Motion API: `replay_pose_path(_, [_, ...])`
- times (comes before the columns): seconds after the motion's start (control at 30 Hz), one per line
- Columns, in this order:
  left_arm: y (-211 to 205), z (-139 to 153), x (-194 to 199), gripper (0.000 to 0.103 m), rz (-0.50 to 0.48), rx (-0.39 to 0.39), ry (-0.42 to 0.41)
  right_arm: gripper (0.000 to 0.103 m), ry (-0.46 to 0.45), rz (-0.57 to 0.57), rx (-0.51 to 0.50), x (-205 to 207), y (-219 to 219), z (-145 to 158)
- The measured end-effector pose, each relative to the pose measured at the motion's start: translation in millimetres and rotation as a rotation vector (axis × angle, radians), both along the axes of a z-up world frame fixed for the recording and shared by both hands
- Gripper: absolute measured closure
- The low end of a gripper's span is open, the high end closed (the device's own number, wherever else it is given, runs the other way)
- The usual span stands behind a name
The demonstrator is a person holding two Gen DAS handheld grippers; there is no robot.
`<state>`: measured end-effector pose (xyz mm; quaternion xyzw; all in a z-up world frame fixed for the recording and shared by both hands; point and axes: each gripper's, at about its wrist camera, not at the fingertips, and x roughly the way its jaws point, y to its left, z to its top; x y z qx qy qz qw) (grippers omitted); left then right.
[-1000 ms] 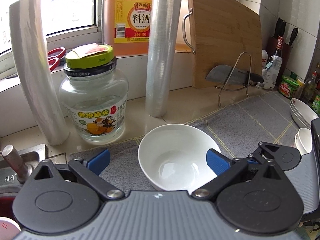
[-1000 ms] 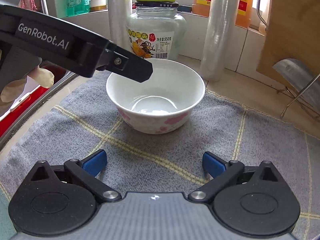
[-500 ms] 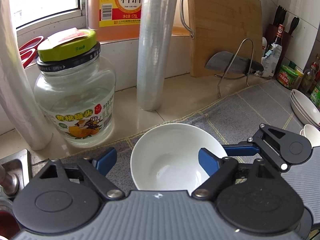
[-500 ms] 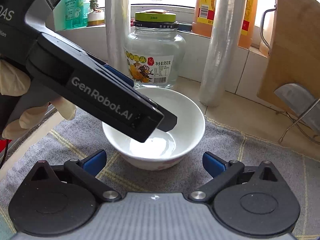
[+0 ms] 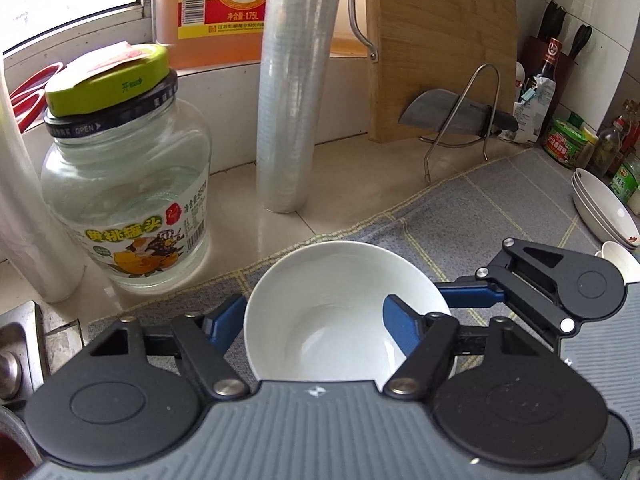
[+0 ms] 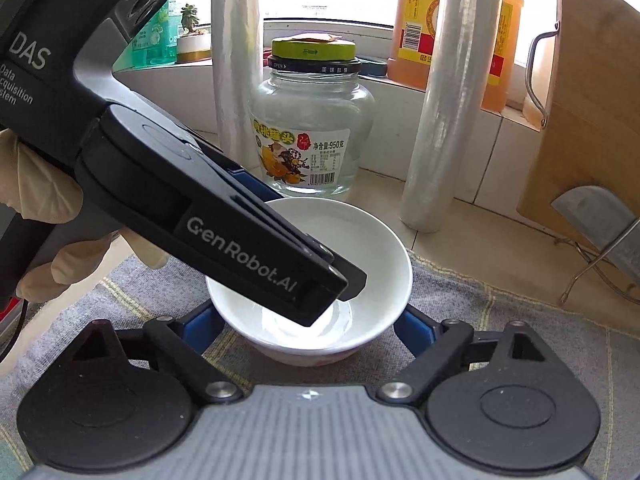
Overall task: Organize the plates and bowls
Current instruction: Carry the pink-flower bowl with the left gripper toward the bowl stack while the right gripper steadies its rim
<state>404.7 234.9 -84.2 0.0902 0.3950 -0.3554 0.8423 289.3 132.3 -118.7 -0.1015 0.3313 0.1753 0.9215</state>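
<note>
Left tongs (image 5: 314, 328) are closing across the white bowl (image 5: 340, 304), one pad outside the wall, one inside, apparently touching. Right tongs (image 6: 308, 326) are closing too, straddling the same bowl, pads not clearly on it. Bowl sits on the grey mat (image 5: 500, 208) on the counter (image 5: 360, 184). Grasp step; next, I'd judge, lift level toward the stacked plates (image 5: 604, 210) at right.

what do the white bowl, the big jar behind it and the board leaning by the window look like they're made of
White bowl: likely glazed ceramic, given its glossy white inside with soft reflections.
Jar: clear glass, see-through with bright glints; its green lid looks like painted metal, though it could be plastic.
Cutting board: pale wood or bamboo with visible grain and a matte finish; its handle looks like bare metal.
</note>
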Motion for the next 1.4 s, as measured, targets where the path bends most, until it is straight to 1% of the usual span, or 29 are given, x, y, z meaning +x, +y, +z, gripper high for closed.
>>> replay_pose_path(0.1, [-1.4,0.2,0.2,0.033,-0.012,0.0,0.007,0.01,0.001,-0.002,0.002,0.2,0.0,0.2])
replay_pose_path(0.37, [-1.4,2.0,-0.2,0.033,-0.024,0.001,0.007,0.01,0.013,-0.005,-0.009,1.1,1.6,2.4])
replay_pose_path(0.63, [0.0,15.0,-13.5,0.033,-0.036,-0.011,0.008,0.01,0.033,-0.006,-0.004,-11.3,-1.7,14.5])
replay_pose_path(0.77, [-2.6,28.0,-28.0,0.033,-0.045,-0.018,-0.004,0.01,0.031,-0.01,0.007,-25.7,-6.2,26.1])
replay_pose_path(1.03, [-17.2,56.3,-64.9,0.033,-0.083,-0.021,-0.046,0.01,0.003,-0.027,-0.003,-64.3,-21.0,54.2])
replay_pose_path(1.27, [-37.2,68.3,-98.1,0.033,-0.128,-0.04,-0.057,0.01,-0.013,-0.051,-0.02,-98.9,-42.6,69.1])
replay_pose_path(1.4, [-55.8,73.6,-115.3,0.033,-0.171,-0.056,-0.066,0.01,-0.019,-0.09,-0.025,-119.5,-61.3,74.8])
